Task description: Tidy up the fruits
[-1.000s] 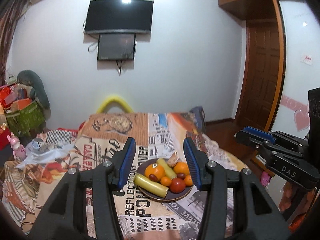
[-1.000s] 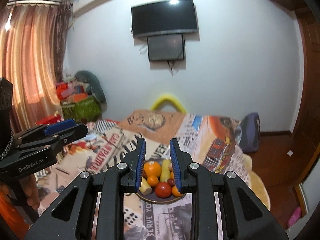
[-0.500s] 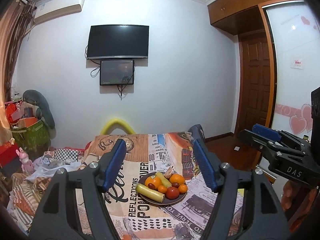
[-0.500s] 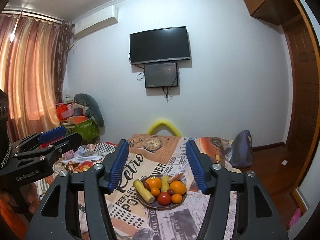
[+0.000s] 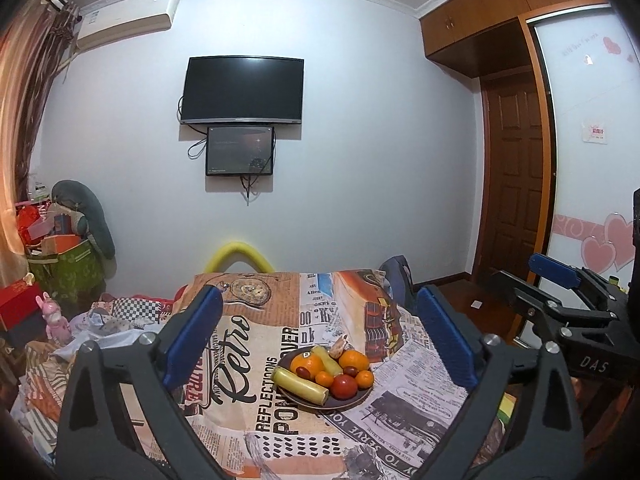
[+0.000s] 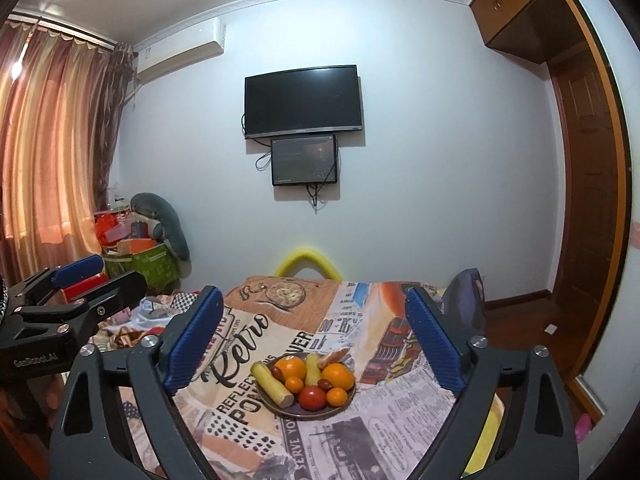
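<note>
A: Both held high, back from the fruit. Left hand-held gripper (image 5: 316,334) spread wide, nothing in it; right hand-held gripper (image 6: 314,334) likewise.

B: Fruit location?

A: All on the dark plate (image 6: 280,405), on the newsprint-pattern cloth (image 6: 384,428) over the tabletop.

B: Handling?

A: Tomato (image 6: 312,397) likely soft, smooth; pinch lightly across the middle. Oranges (image 6: 338,375) firm, round, may roll. Yellow pieces (image 6: 272,383) stiff; take them across the short width.

B: Unclear?

A: Pale item at the plate's far rim (image 6: 336,356), unidentifiable. Small dark fruits half hidden. Table edges covered by cloth.
</note>
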The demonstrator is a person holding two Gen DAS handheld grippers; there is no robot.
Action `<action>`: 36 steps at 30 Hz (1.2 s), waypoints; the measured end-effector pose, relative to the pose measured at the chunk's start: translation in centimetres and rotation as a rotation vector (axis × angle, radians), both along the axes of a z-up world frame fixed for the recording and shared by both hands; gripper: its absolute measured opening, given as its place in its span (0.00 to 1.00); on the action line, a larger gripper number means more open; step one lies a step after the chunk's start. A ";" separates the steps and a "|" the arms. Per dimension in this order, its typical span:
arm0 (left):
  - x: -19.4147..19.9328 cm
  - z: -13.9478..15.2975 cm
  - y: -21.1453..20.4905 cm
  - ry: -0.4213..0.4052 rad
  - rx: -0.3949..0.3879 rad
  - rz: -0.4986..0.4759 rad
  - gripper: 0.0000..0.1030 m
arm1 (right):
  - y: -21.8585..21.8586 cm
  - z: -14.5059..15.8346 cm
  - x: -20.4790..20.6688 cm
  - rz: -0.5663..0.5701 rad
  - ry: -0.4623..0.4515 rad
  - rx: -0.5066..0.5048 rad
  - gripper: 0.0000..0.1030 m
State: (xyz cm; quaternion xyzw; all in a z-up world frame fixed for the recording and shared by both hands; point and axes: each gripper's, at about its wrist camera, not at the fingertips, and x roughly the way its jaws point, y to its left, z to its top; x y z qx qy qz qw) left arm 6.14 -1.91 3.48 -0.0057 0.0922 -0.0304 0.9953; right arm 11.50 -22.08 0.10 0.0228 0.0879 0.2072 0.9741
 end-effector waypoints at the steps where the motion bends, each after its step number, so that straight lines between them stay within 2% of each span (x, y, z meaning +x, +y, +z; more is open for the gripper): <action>1: 0.0 -0.1 0.1 0.001 0.000 0.000 0.96 | -0.1 -0.1 -0.1 -0.005 -0.002 -0.001 0.95; 7: 0.1 -0.2 0.2 0.008 -0.003 -0.001 0.97 | -0.3 -0.2 -0.3 -0.019 -0.005 -0.004 1.00; 36: 0.1 -0.4 0.4 0.005 -0.015 -0.002 0.99 | -0.5 0.0 -0.4 -0.022 -0.003 -0.001 1.00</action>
